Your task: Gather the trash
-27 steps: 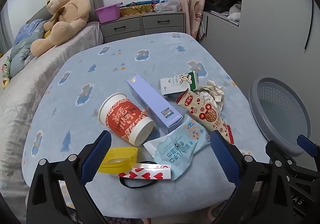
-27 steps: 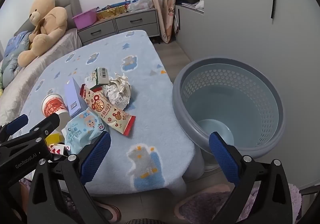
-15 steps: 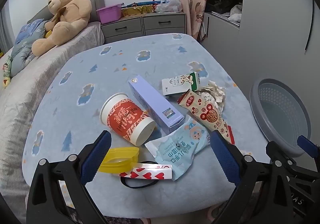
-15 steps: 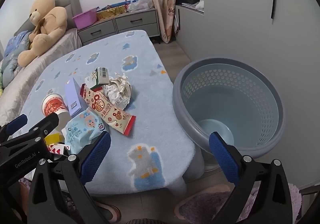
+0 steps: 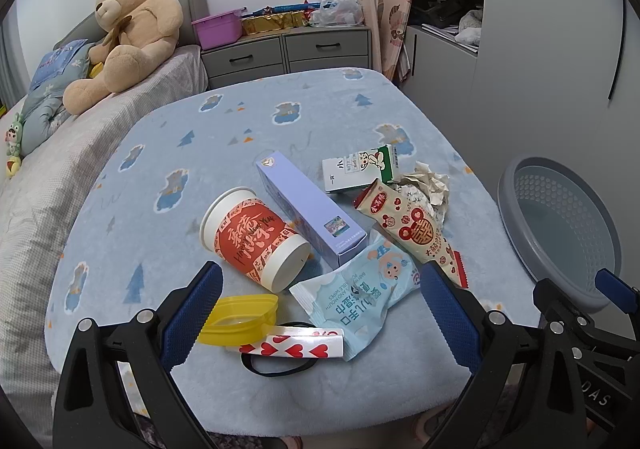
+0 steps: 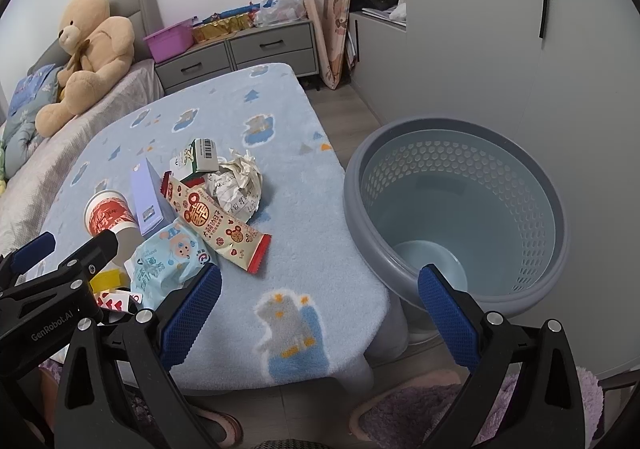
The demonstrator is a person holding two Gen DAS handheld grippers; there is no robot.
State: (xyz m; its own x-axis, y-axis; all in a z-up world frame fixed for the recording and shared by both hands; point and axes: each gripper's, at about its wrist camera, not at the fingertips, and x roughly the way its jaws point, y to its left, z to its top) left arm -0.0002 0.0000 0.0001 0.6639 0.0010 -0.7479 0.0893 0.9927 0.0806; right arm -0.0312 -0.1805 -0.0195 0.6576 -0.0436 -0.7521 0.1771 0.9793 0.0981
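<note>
Trash lies on the blue patterned table (image 5: 280, 117): a red paper cup (image 5: 254, 235) on its side, a purple box (image 5: 308, 209), a milk carton (image 5: 360, 167), crumpled paper (image 5: 430, 185), a red-and-cream snack wrapper (image 5: 412, 227), a wet-wipes pack (image 5: 360, 295), a yellow lid (image 5: 240, 315) and a heart-print strip (image 5: 296, 345). My left gripper (image 5: 316, 315) is open and empty, just in front of the lid and wipes pack. My right gripper (image 6: 320, 313) is open and empty, over the table's near right corner. The grey perforated bin (image 6: 460, 209) stands empty on the floor to the right of the table.
A bed with a teddy bear (image 5: 128, 33) runs along the table's left side. A grey drawer unit (image 5: 288, 49) with clutter stands behind. White cabinets (image 6: 480, 29) stand behind the bin. A purple rug (image 6: 420, 409) and slippers lie on the floor below my right gripper.
My left gripper view has shifted very slightly. The right gripper and all the trash have not moved.
</note>
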